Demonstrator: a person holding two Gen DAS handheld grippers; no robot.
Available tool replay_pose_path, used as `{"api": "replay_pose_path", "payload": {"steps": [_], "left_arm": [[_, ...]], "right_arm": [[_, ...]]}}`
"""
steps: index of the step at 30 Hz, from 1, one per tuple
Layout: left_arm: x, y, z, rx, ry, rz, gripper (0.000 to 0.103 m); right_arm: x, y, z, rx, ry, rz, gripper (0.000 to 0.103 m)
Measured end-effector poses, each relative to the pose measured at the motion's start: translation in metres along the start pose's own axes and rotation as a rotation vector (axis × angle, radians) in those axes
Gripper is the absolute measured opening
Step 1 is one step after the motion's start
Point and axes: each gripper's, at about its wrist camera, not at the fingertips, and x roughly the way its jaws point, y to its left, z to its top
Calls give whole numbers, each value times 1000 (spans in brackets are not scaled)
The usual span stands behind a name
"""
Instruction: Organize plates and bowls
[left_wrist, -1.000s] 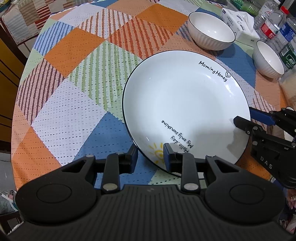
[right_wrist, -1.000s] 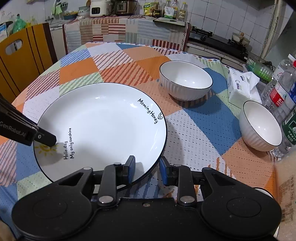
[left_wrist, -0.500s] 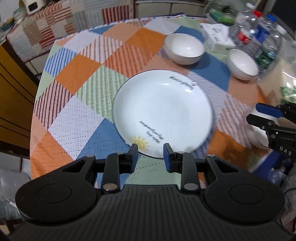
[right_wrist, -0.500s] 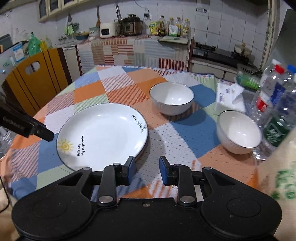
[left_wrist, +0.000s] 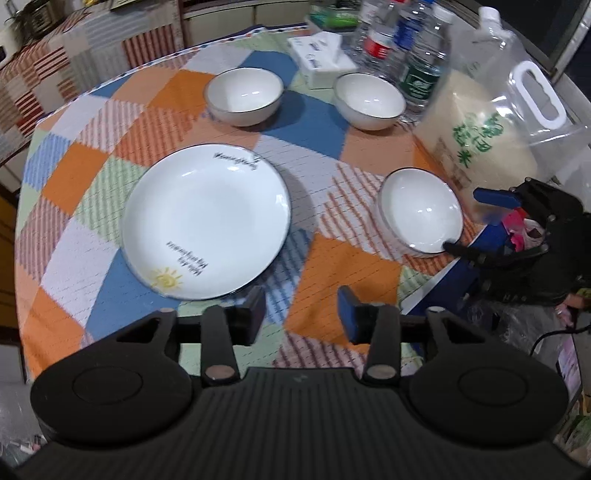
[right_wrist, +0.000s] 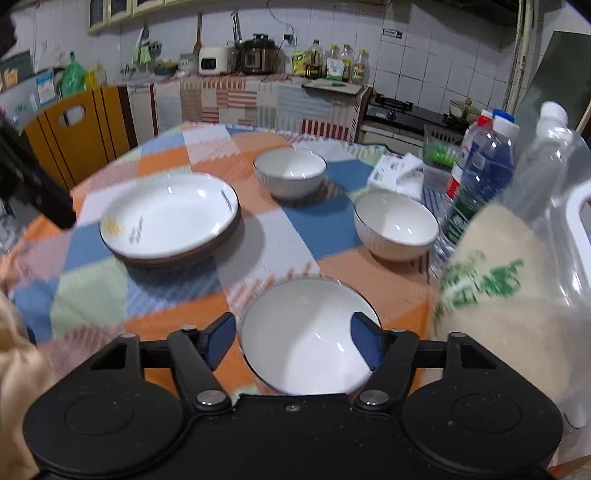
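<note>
A white plate (left_wrist: 207, 221) with a sun drawing lies flat on the checked tablecloth (left_wrist: 343, 288). My left gripper (left_wrist: 301, 312) hovers just off the plate's near rim, its jaws opening with nothing between them. A white bowl (right_wrist: 306, 336) sits near the table's front right. My right gripper (right_wrist: 293, 341) is at this bowl with its jaws opening. The bowl shows between the fingers, and the pads do not press on it. Two more white bowls (right_wrist: 290, 173) (right_wrist: 395, 225) stand farther back. In the left wrist view the right gripper (left_wrist: 476, 223) is at the near bowl's (left_wrist: 421, 210) right rim.
A bag of rice (left_wrist: 472, 129) and several water bottles (left_wrist: 406, 48) crowd the right side of the table, with a tissue pack (left_wrist: 317, 55) behind the bowls. A yellow wooden chair (right_wrist: 74, 136) stands at the far left. The table edge runs close under both grippers.
Both grippers have drawn back from the plate's rim and risen, and their jaws have widened. The right gripper has swung right to the near bowl. The plate stays flat on the cloth.
</note>
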Motion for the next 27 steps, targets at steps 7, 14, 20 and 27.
{"api": "replay_pose_path", "payload": {"steps": [7,14,20,27], "left_arm": [[39,-18,12,-28,-29,-64,56],[89,-37,23,-47,-24,-121,57],[122,-44,31,-98,-11,-158,57],[138,-58,35,-47,-25,-156,26]], "right_arm": [[21,-5,-27,-11,69,-34,91],[49,-8,-36,-17,108,-7,93],[70,-4,-34,-28,131,-28,94],[80,-2,-32,-10,132,-39,97]]}}
